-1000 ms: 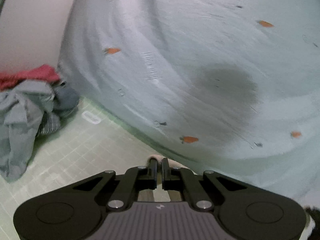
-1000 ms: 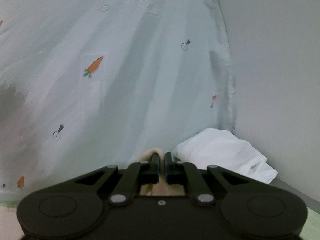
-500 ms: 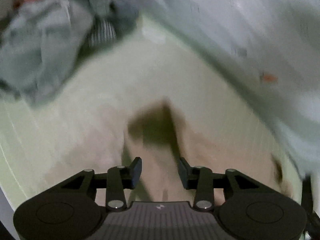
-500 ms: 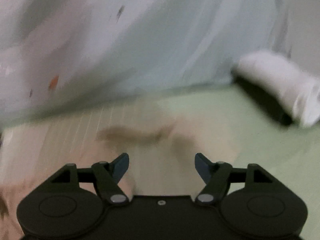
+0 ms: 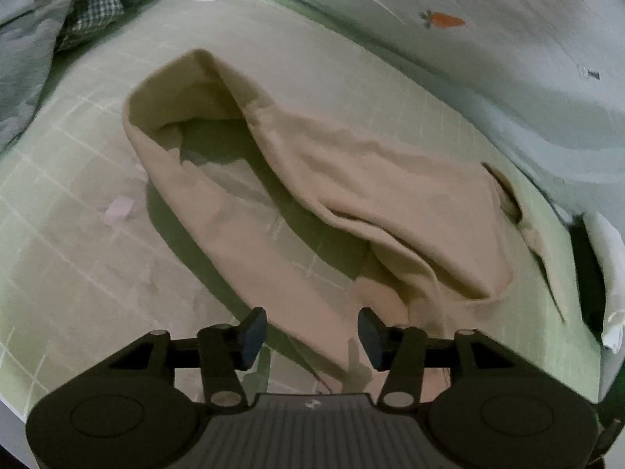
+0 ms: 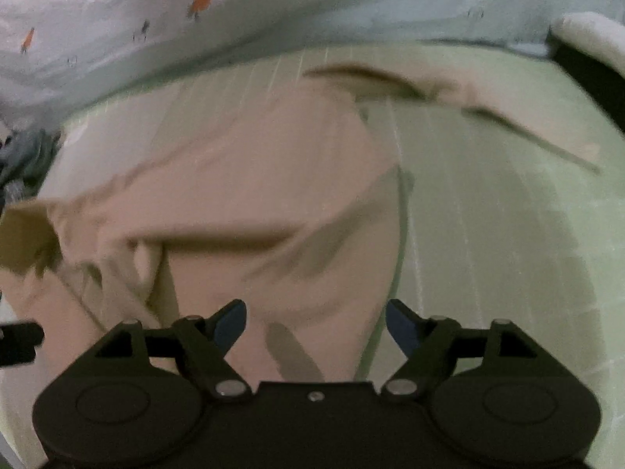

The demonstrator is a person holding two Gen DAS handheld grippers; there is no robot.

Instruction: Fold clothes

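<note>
A beige garment (image 5: 351, 179) lies rumpled and partly doubled over on the green grid mat (image 5: 78, 254). It also shows in the right wrist view (image 6: 234, 195), blurred. My left gripper (image 5: 310, 332) is open and empty just above the garment's near edge. My right gripper (image 6: 316, 322) is open and empty over the garment's near right part. Neither gripper holds cloth.
A pale blue sheet with carrot prints (image 5: 488, 19) hangs along the far side; it also shows in the right wrist view (image 6: 156, 19). A pile of grey and checked clothes (image 5: 58, 11) lies at the far left. A white folded item (image 5: 609, 273) sits at the right, seen too in the right wrist view (image 6: 593, 39).
Both grippers were shut on the beige garment a second ago. They have opened and let it drop onto the mat, and both views now tilt down at it.
</note>
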